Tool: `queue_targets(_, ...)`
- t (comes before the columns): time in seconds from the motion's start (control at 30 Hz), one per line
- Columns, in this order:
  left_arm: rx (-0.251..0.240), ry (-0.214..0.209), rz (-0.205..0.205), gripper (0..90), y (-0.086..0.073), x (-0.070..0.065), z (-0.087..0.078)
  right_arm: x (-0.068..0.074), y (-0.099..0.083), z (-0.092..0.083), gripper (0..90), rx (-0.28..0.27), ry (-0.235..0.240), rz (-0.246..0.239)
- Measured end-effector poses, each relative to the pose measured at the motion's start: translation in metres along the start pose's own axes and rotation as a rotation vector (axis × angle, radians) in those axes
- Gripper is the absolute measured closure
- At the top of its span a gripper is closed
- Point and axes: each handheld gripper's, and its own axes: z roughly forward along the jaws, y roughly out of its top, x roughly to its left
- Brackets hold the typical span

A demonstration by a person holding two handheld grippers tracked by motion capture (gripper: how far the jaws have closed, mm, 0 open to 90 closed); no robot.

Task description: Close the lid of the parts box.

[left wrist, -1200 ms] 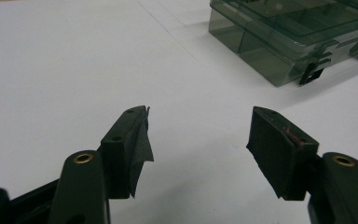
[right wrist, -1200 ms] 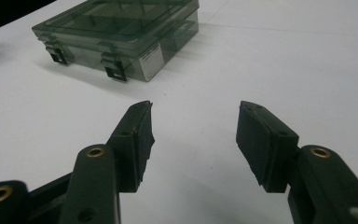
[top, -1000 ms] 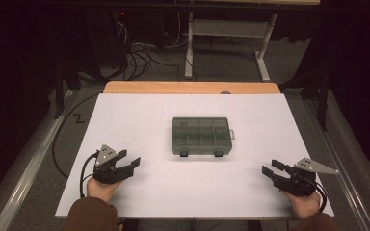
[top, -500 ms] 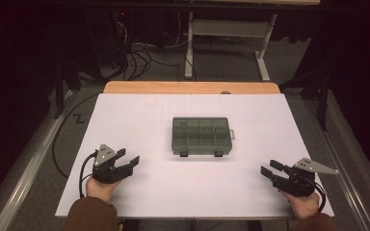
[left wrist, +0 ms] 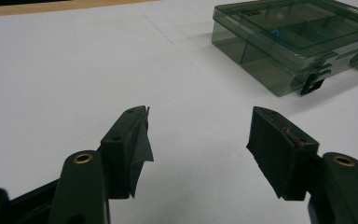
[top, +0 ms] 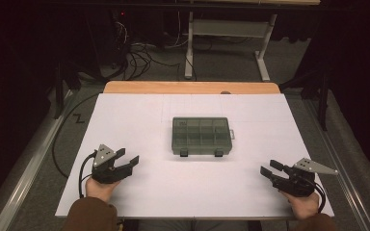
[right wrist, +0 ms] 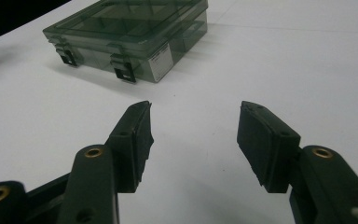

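Beside the box (top: pixel 201 136), grippers unmoved.

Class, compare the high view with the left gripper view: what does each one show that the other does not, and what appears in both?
High view alone: both hands, the right tool with its jaws apart, the wooden table edge, the floor cables and a white desk frame behind. Left gripper view alone: a close look at the box's nearest latch and a blue mark under the lid. Both: the smoky compartment box, closed, on the white sheet, and the open, empty left tool.
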Motion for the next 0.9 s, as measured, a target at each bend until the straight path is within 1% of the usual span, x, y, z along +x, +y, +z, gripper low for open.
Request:
queue_targets(0.2,-0.01,-0.003,-0.006,38.0,0.0006,-0.0008,-0.0007,0.0009,0.0003,-0.0009,45.4,-0.007,0.0,-0.001)
queue_targets(0.6,-0.014,-0.007,-0.003,37.8,0.0006,-0.0008,-0.0005,0.0007,0.0015,-0.0006,44.4,-0.025,0.008,0.003)
queue_targets(0.83,-0.027,-0.016,-0.013,37.6,0.0024,-0.0005,-0.0013,-0.0008,0.0026,0.0013,42.1,-0.044,0.014,0.009)
queue_targets(0.9,-0.028,-0.025,-0.018,37.5,0.0031,-0.0005,-0.0014,-0.0004,0.0028,0.0002,41.4,-0.062,0.013,0.004)
